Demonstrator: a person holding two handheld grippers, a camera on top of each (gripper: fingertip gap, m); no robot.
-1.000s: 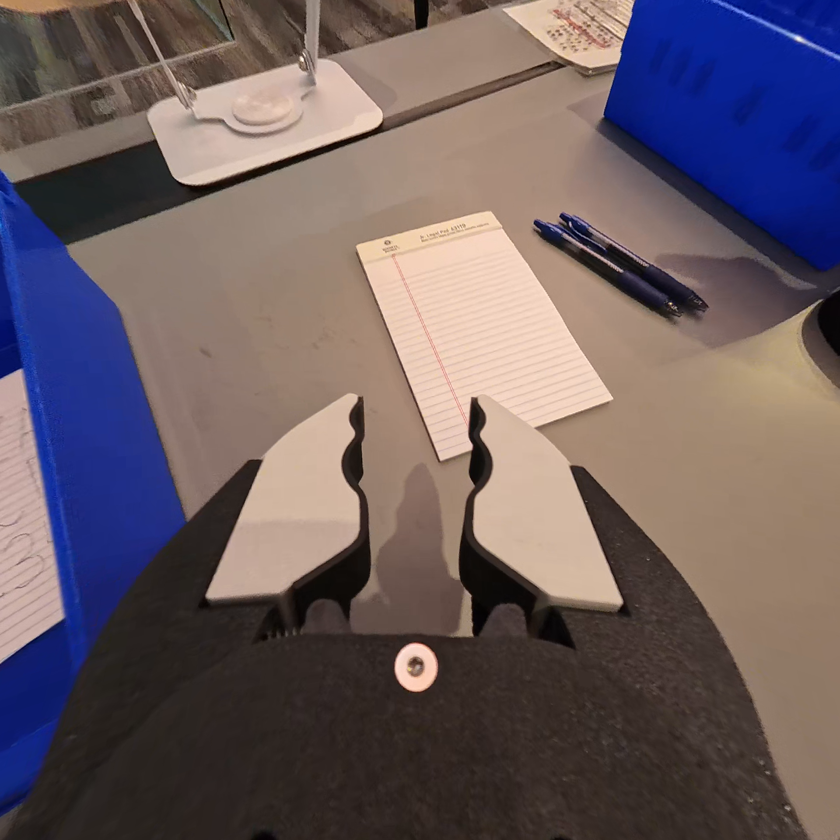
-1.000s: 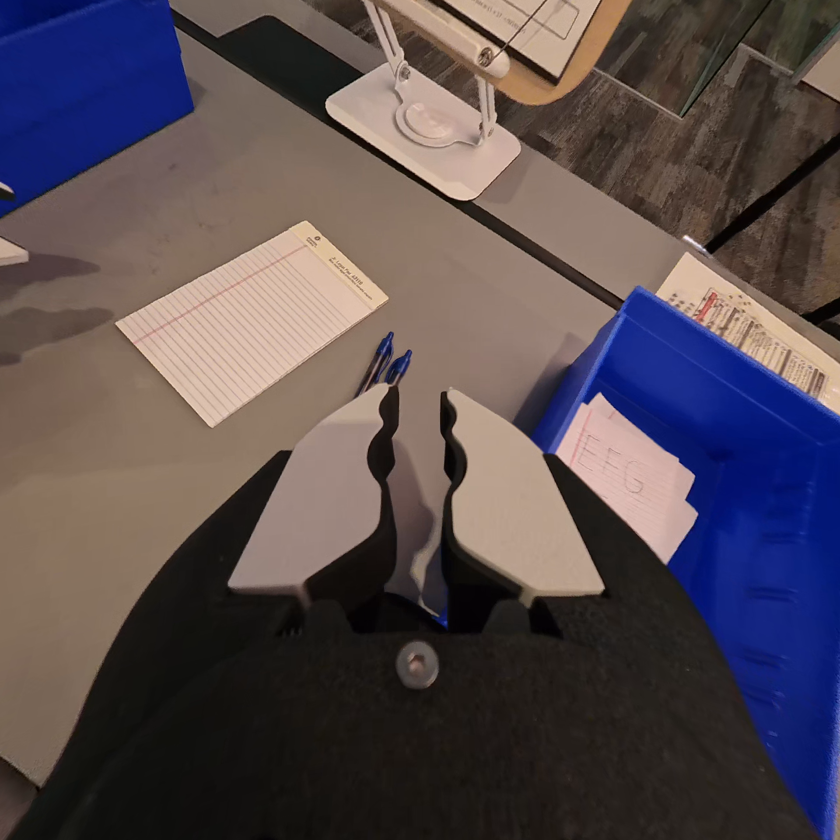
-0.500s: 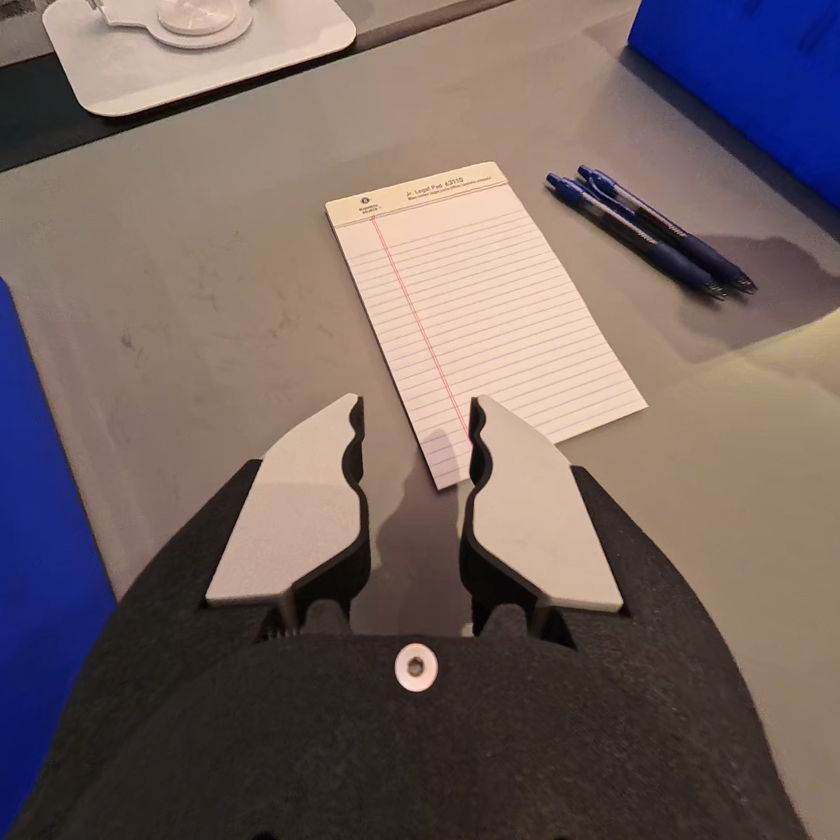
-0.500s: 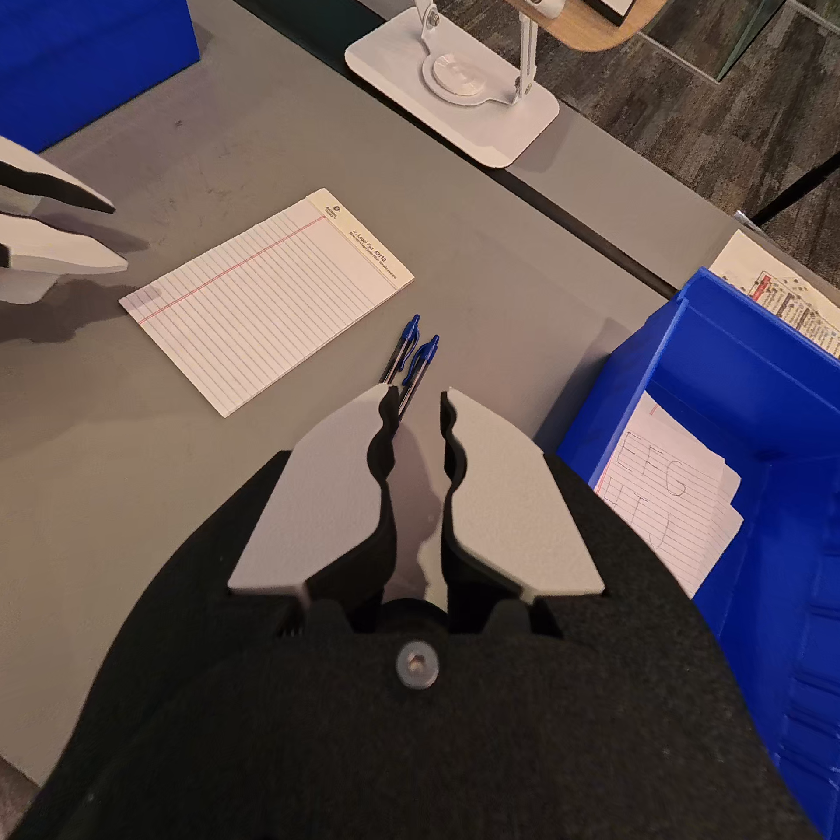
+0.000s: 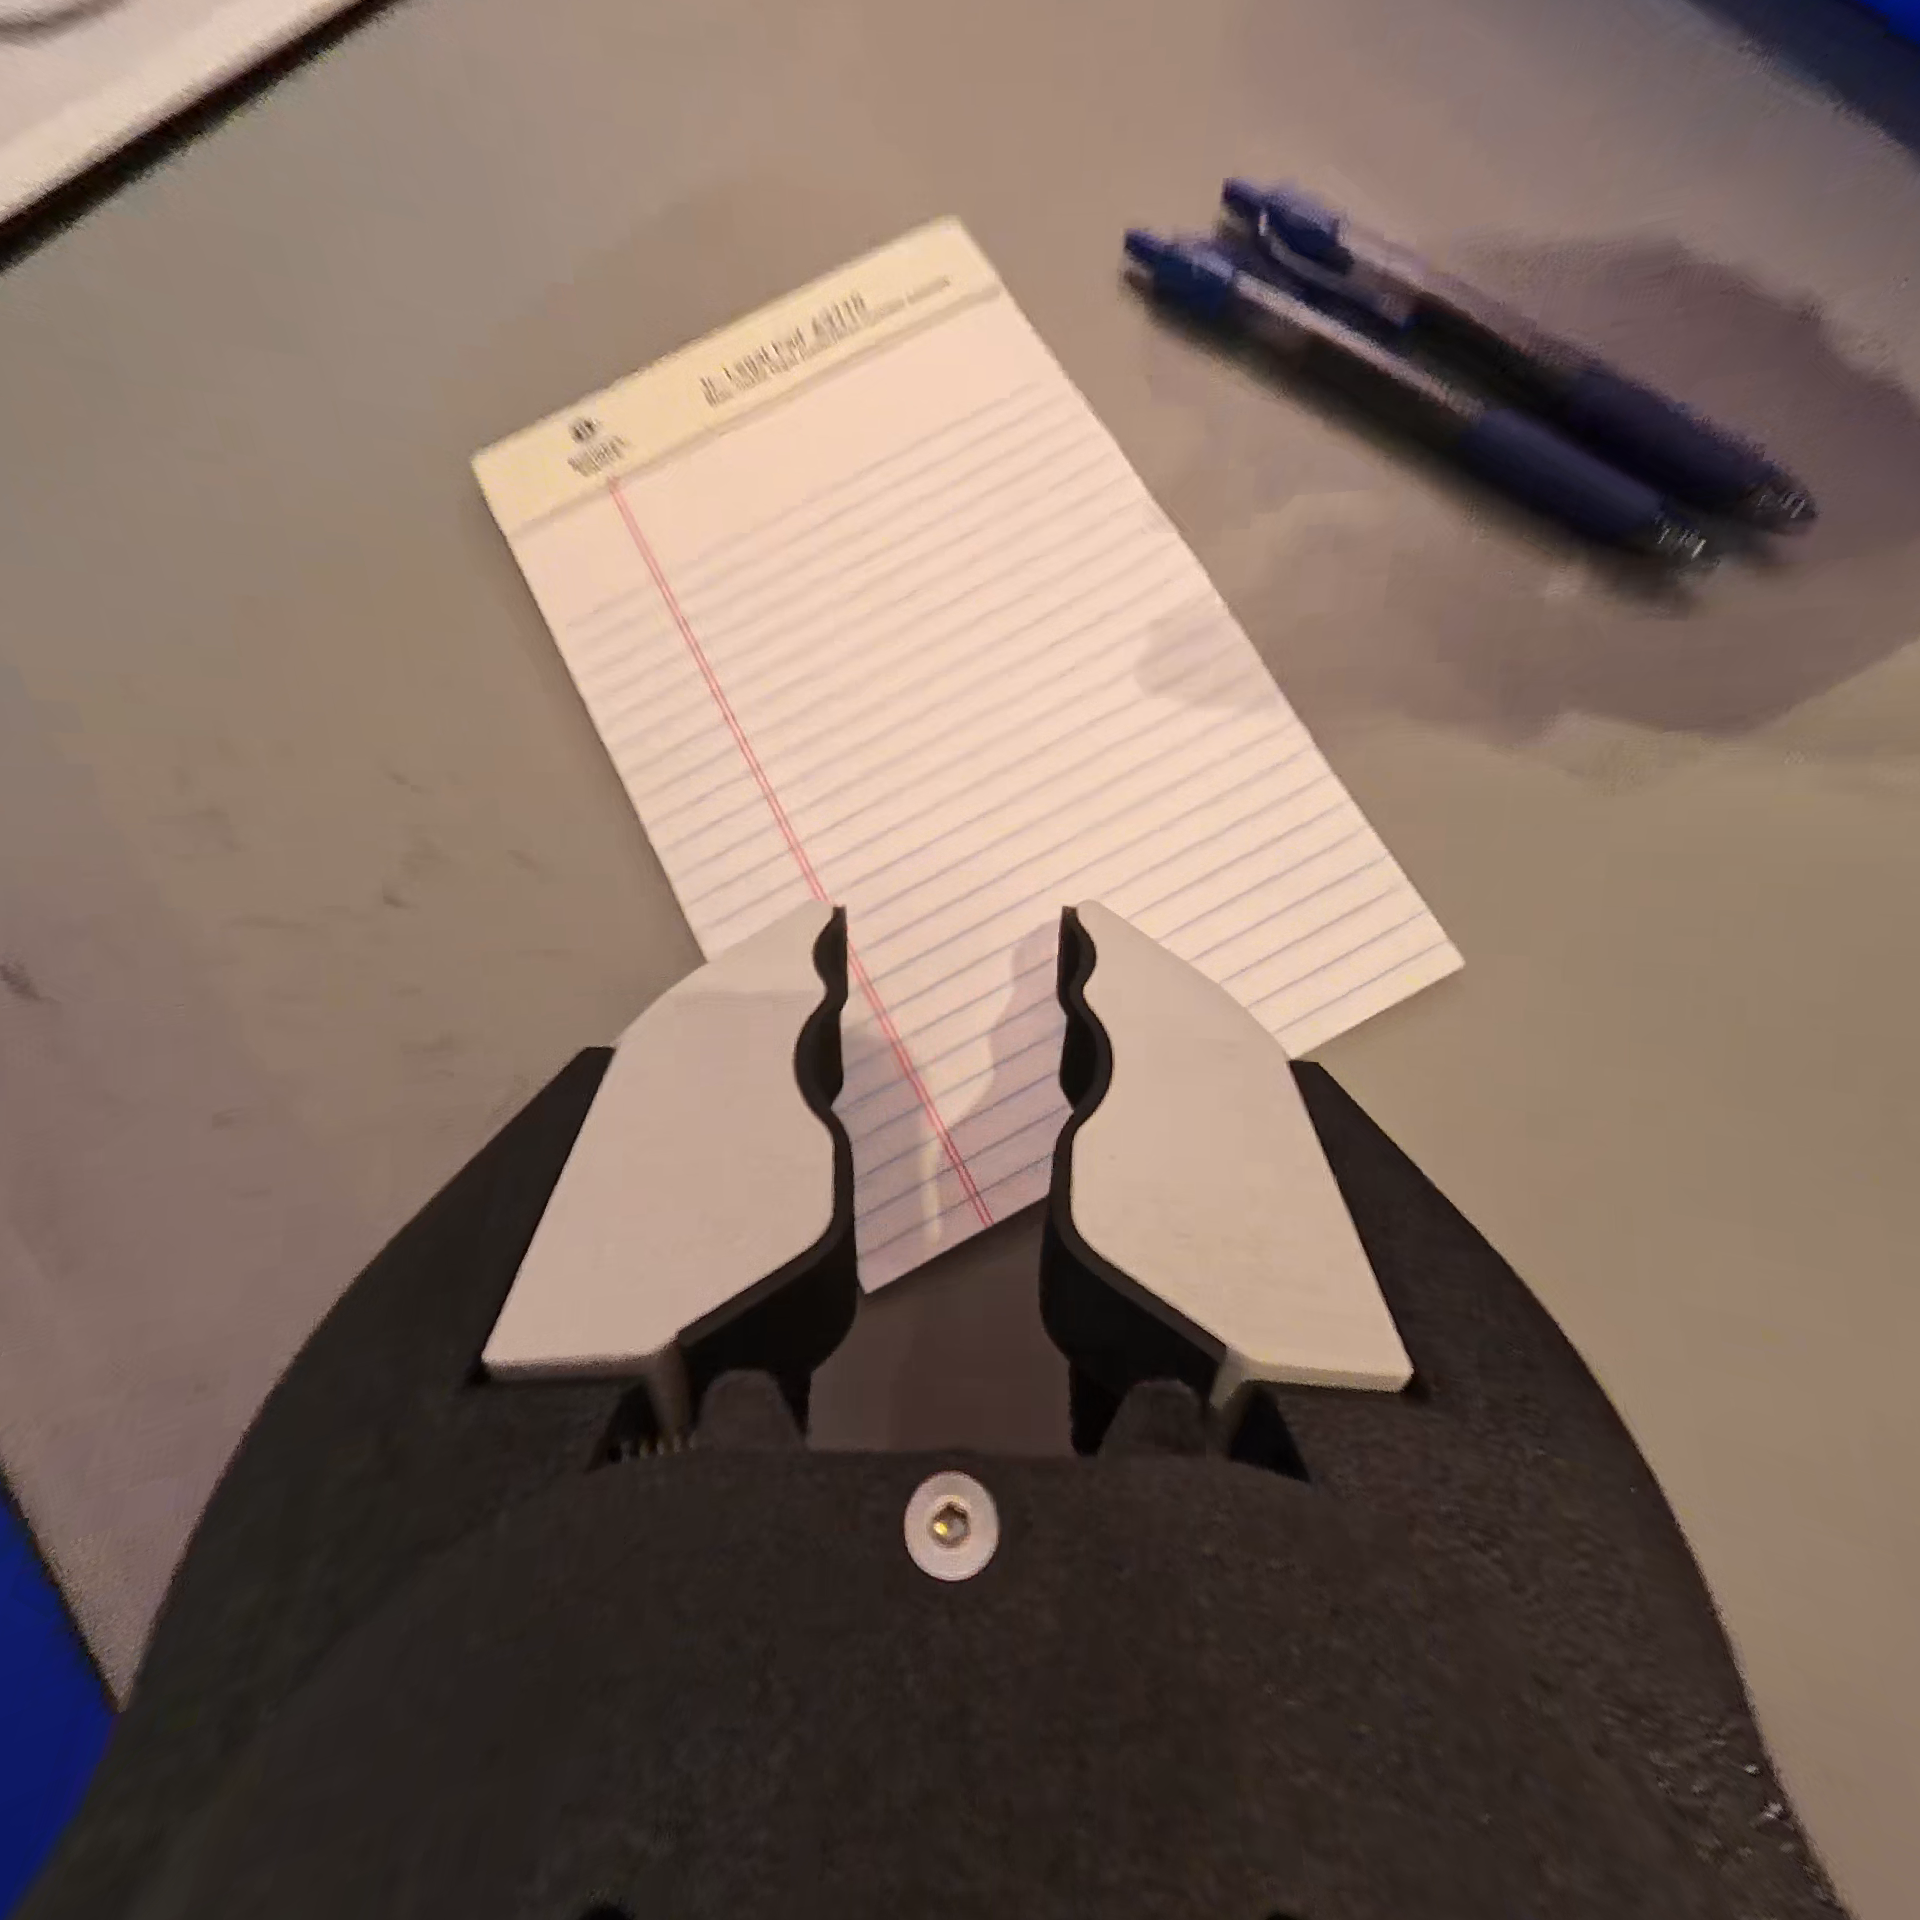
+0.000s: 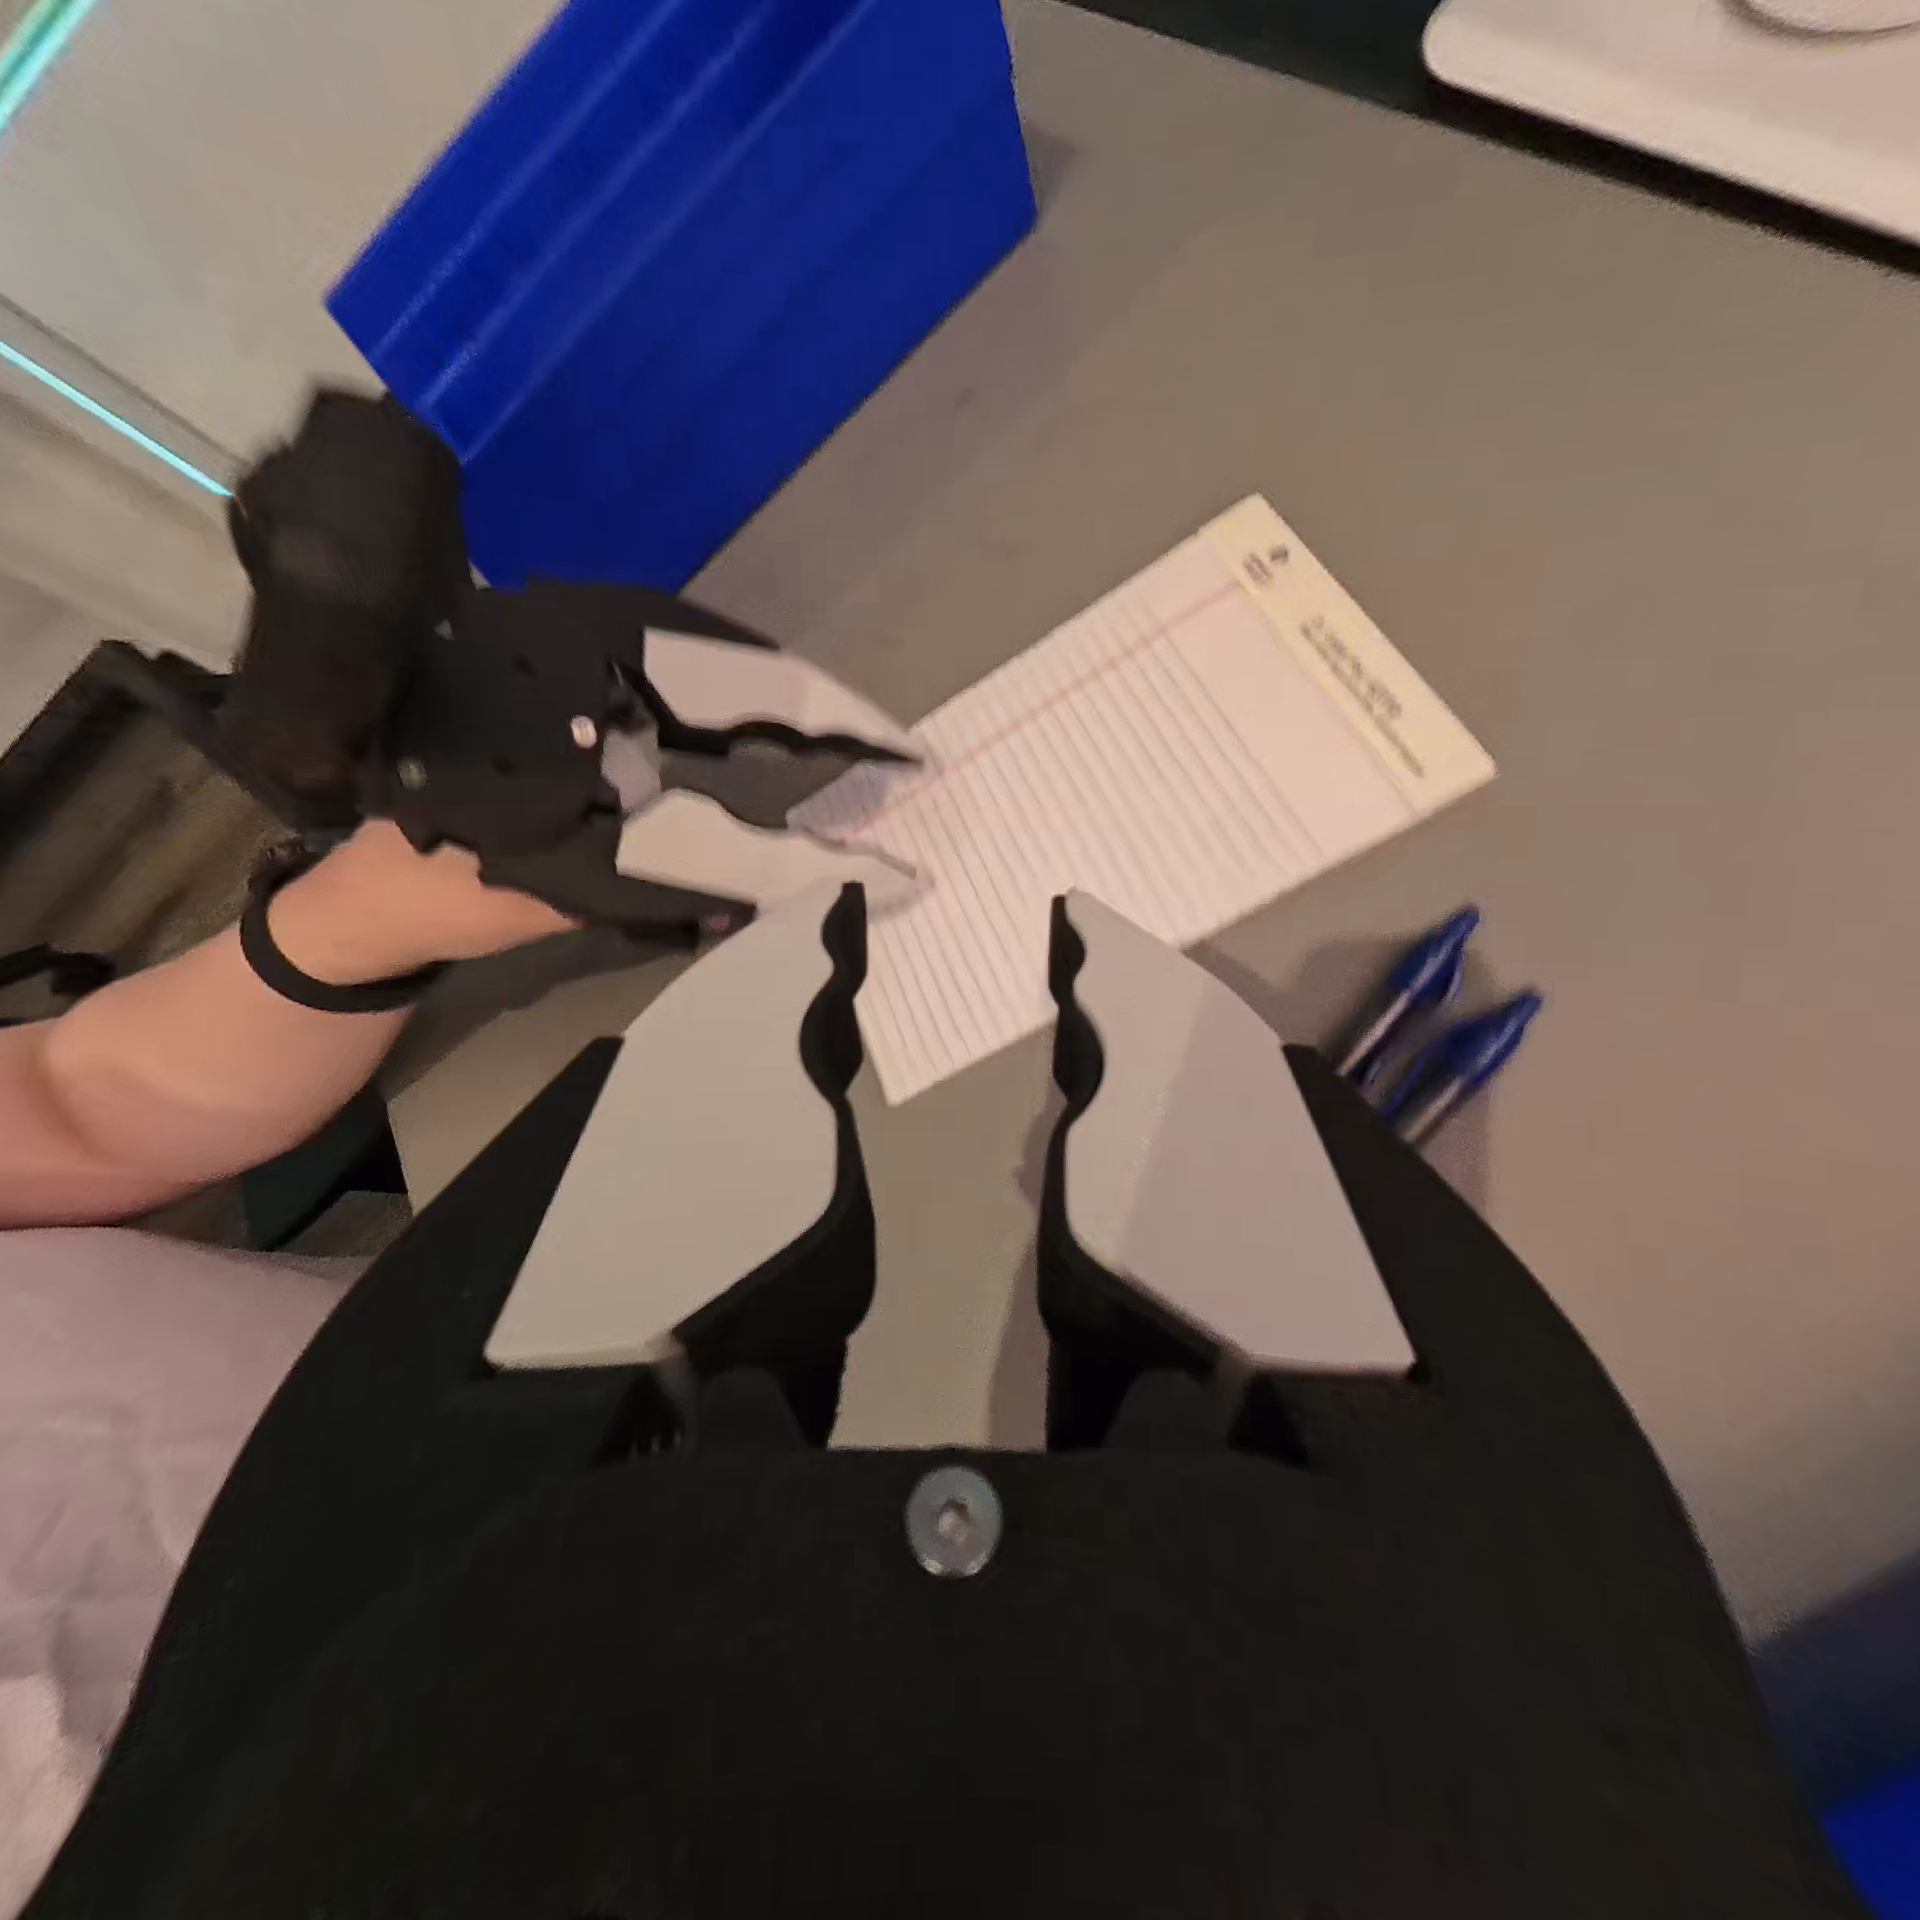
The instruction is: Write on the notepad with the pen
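Note:
A white lined notepad [image 5: 935,675] lies flat on the grey table [image 5: 312,779], its page blank. Two blue pens [image 5: 1455,374] lie side by side just right of it. My left gripper [image 5: 951,920] is open and empty, with its fingertips over the pad's near left corner. In the right wrist view the notepad [image 6: 1143,769] lies ahead and the pens [image 6: 1444,1018] lie to the right, partly hidden behind my right finger. My right gripper [image 6: 956,899] is open and empty above the table, near the pad's edge. The left gripper [image 6: 904,816] shows there over the pad's corner.
A blue bin [image 6: 707,281] stands beyond the pad on the left side. A white stand base [image 6: 1714,114] sits at the table's far edge. A person's forearm [image 6: 208,1060] holds the left gripper. Another blue bin edge [image 5: 31,1610] shows at lower left. One gripper's finger ends stand about 15 centimetres off the other's. The white stand base [image 6: 1714,114] is about 30 centimetres from my left fingertips. My left wrist view [image 5: 161,52] looks at it from another angle.
The left gripper moved forward over the pad's near corner. The right gripper swung left away from the pens towards the pad, and its jaws opened wider.

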